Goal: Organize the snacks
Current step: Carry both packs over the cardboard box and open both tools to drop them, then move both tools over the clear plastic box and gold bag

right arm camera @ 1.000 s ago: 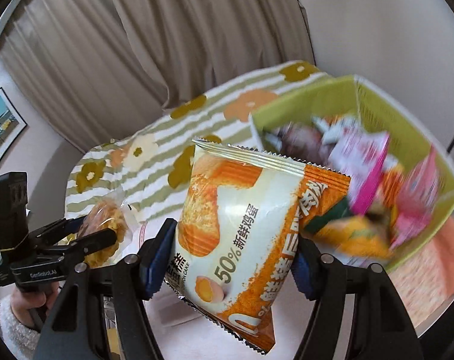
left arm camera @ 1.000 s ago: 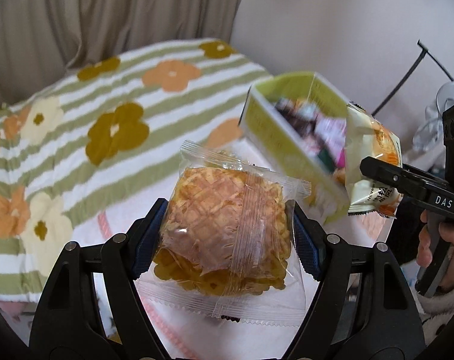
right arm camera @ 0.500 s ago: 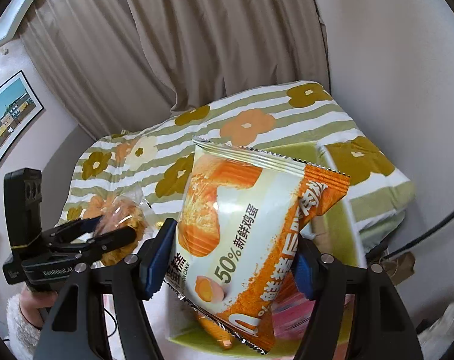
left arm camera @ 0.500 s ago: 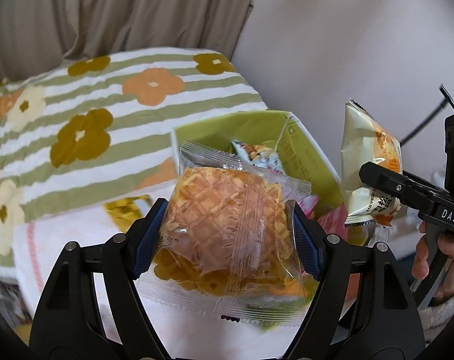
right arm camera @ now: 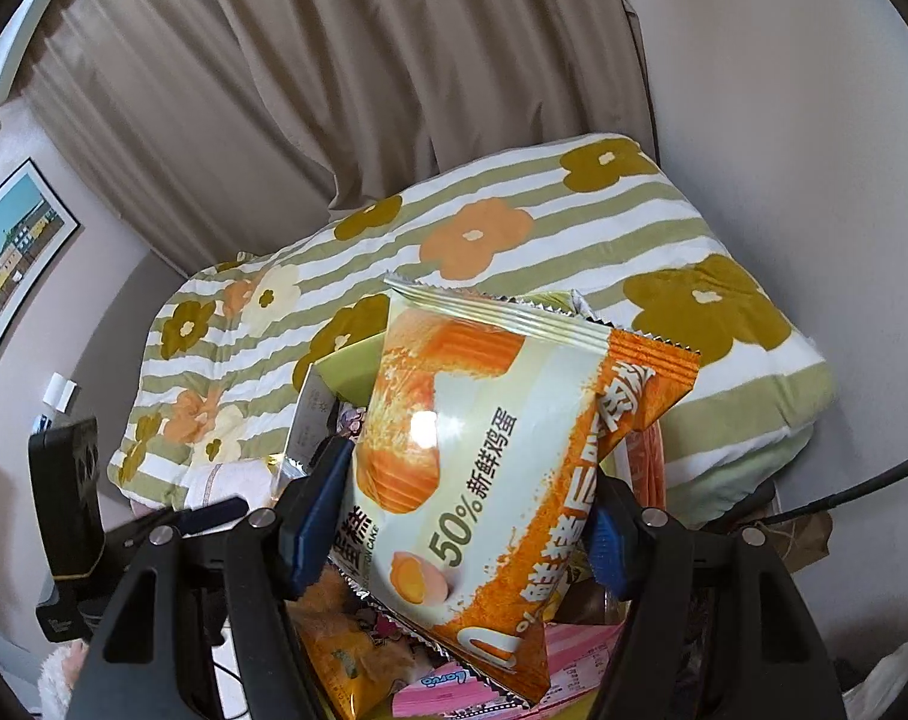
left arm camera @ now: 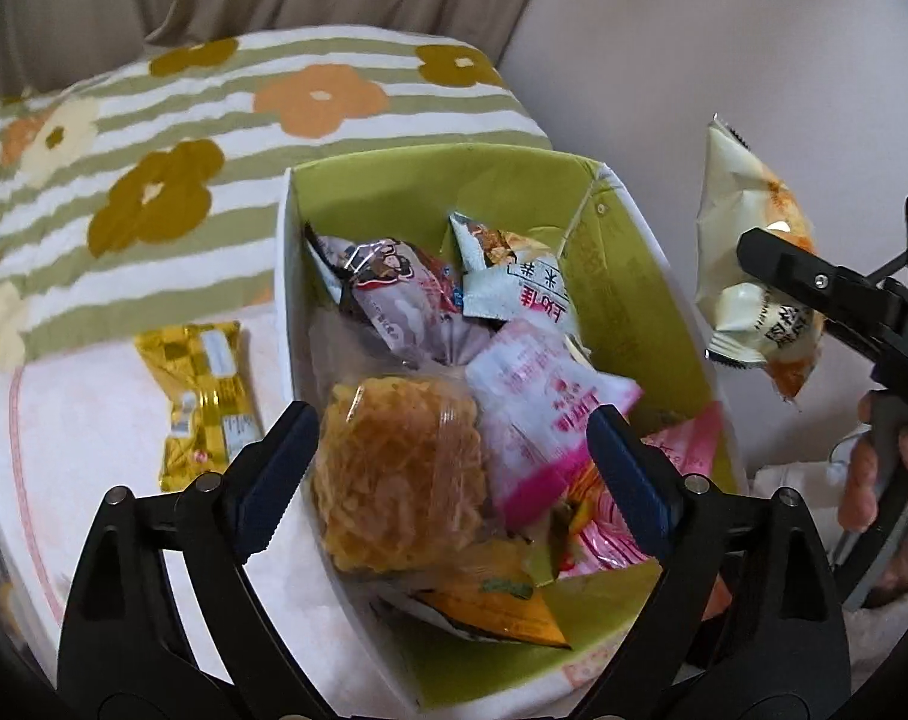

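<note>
In the left wrist view a green box (left arm camera: pixel 634 252) holds several snack packets. A clear-wrapped golden pastry (left arm camera: pixel 394 480) lies in its near corner, below my left gripper (left arm camera: pixel 454 468). The left jaws are opening and neither pad touches the pastry. To the right of the box, my right gripper (left arm camera: pixel 814 294) is shut on a cream and orange cake bag (left arm camera: pixel 748 228). The right wrist view shows that bag (right arm camera: pixel 484 450) pinched between the pads of the right gripper (right arm camera: pixel 472 522), above the green box (right arm camera: pixel 352 366).
A gold-wrapped packet (left arm camera: pixel 202 396) lies on a pale towel (left arm camera: pixel 82 420) left of the box. A striped flowered blanket (left arm camera: pixel 154 150) rises behind, with beige curtains and a wall beyond. A person's hand (left arm camera: pixel 874 474) grips the right tool's handle.
The left jaws have spread and the pastry has dropped out of them into the green box. Both grippers have moved over the box, and the right one still holds the cake bag.
</note>
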A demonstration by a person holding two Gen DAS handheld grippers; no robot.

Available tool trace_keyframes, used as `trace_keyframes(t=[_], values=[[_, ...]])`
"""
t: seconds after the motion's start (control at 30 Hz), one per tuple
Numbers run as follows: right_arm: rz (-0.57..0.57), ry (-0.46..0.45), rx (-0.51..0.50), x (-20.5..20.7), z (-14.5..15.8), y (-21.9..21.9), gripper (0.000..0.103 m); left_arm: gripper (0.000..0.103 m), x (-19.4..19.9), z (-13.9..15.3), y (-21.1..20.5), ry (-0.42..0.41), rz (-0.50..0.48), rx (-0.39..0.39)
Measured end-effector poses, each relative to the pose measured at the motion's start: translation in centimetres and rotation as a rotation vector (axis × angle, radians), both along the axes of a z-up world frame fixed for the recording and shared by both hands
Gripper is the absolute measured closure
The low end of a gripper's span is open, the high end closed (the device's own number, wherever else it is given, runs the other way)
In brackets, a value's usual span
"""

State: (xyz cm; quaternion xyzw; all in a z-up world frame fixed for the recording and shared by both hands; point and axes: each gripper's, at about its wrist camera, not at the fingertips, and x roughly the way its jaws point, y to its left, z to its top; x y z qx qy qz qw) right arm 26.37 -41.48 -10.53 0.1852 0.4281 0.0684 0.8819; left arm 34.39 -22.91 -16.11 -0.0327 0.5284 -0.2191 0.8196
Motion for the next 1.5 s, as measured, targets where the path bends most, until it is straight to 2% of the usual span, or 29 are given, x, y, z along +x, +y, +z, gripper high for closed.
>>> trace_keyframes(t=[0.3,0.7,0.77,0.8,0.83,1.0,1.23,1.5], values=[[0.035,0.040,-0.015,2.0,-1.3,0.3,0.038,0.012,-1.7,0.8,1.5,-0.072,0.033,0.140],[0.105,0.124,-0.051,6.8,-3.5,1.4,0.037,0.012,-1.3,1.0,4.1,-0.076,0.067,0.158],[0.113,0.115,-0.056,7.2,-3.6,1.5,0.025,0.012,-1.2,0.9,4.4,-0.078,0.074,0.160],[0.112,0.108,-0.061,7.3,-3.5,1.6,0.009,0.012,-1.1,1.0,4.4,-0.077,0.077,0.160],[0.104,0.091,-0.072,7.2,-3.3,1.5,0.000,0.012,-1.2,1.0,4.5,-0.077,0.079,0.159],[0.073,-0.001,-0.094,4.9,-1.8,0.9,0.001,0.012,-1.9,1.6,5.1,-0.097,0.091,0.156],[0.104,0.019,-0.076,2.8,-1.5,1.0,0.001,0.012,-3.4,2.3,6.2,-0.105,0.132,0.141],[0.173,-0.012,-0.100,1.2,0.1,2.3,0.000,0.012,-6.1,3.2,9.1,-0.111,0.213,0.168]])
